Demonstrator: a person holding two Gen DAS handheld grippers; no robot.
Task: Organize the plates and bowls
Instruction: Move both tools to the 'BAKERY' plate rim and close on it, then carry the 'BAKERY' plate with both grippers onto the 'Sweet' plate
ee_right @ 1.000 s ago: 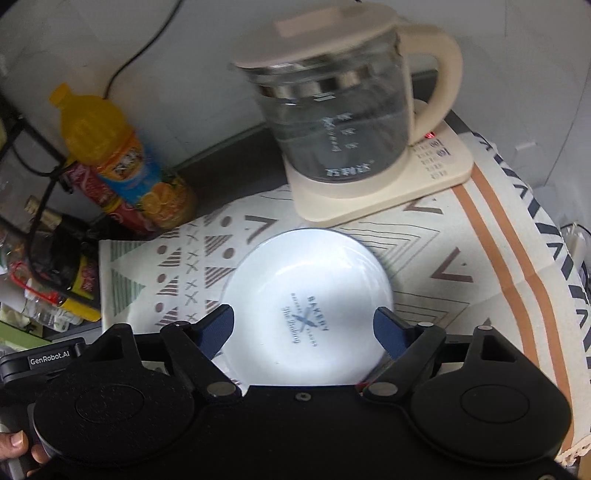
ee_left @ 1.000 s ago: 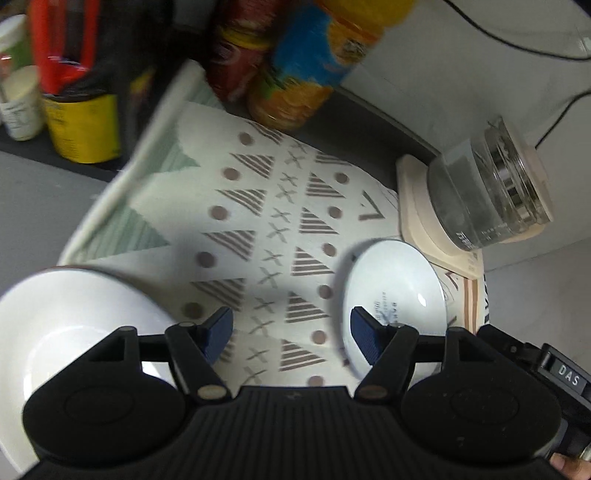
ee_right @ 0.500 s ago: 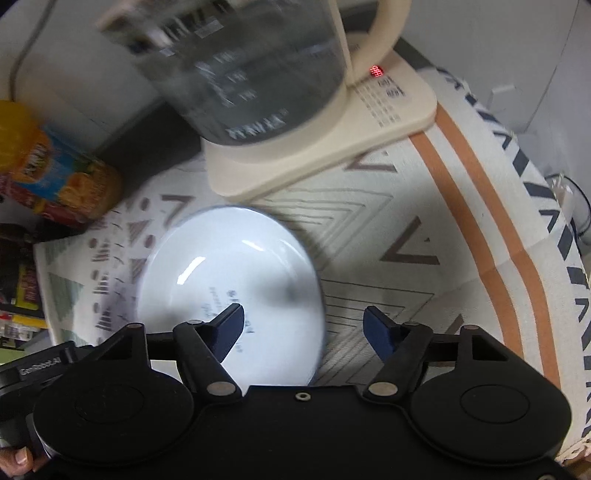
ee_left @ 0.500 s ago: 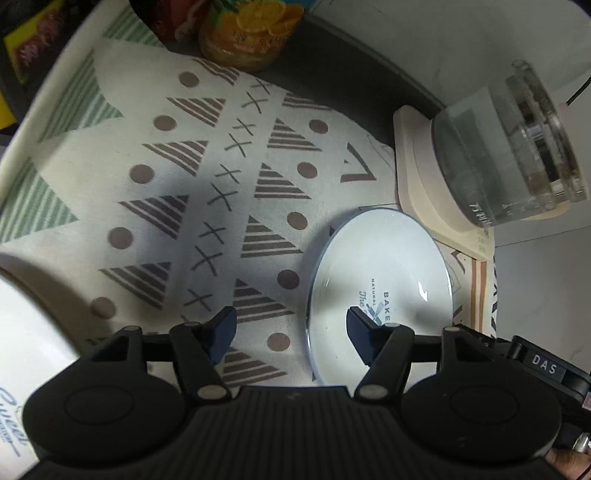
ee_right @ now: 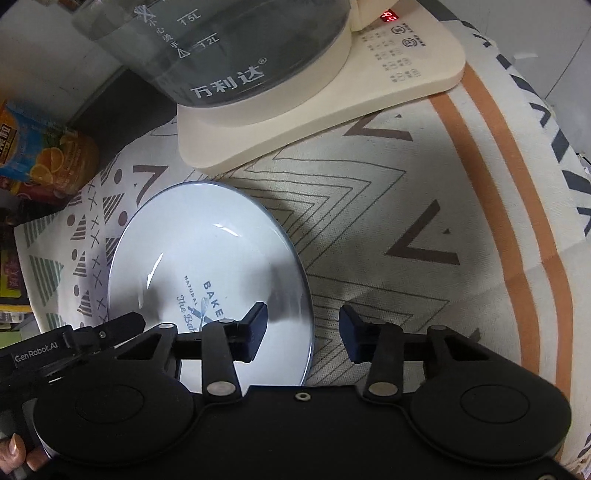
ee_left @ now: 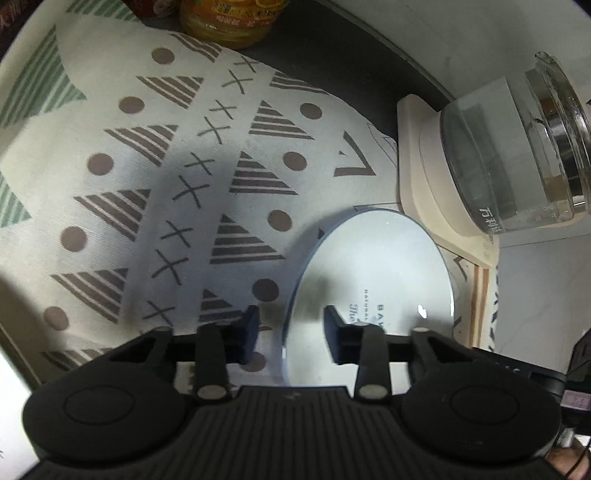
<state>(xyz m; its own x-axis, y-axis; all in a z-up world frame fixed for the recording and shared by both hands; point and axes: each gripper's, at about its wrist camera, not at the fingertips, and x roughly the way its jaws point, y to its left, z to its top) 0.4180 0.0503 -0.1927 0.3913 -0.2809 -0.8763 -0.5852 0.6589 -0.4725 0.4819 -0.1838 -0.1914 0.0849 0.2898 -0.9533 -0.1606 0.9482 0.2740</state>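
Note:
A white plate [ee_left: 373, 273] with blue printed lettering lies on a patterned cloth [ee_left: 155, 166] in front of a kettle. It also shows in the right wrist view [ee_right: 207, 258]. My left gripper [ee_left: 291, 334] is open and straddles the plate's left rim, one finger over the cloth, one over the plate. My right gripper [ee_right: 303, 334] is open and straddles the plate's right rim in the same way. Neither grips the plate. A white edge at the far lower left of the left wrist view may be a bowl; too little shows.
A glass kettle [ee_right: 229, 48] stands on its cream base [ee_right: 369, 85] just behind the plate, display lit red. An orange juice bottle [ee_left: 232, 22] and other bottles stand at the cloth's far edge. The other gripper's body [ee_right: 70, 343] is beside the plate's left side.
Both grippers came lower and closer to the plate. The left one swung right, off the white bowl, onto the plate's left rim. The right one shifted onto the right rim. Both jaws narrowed.

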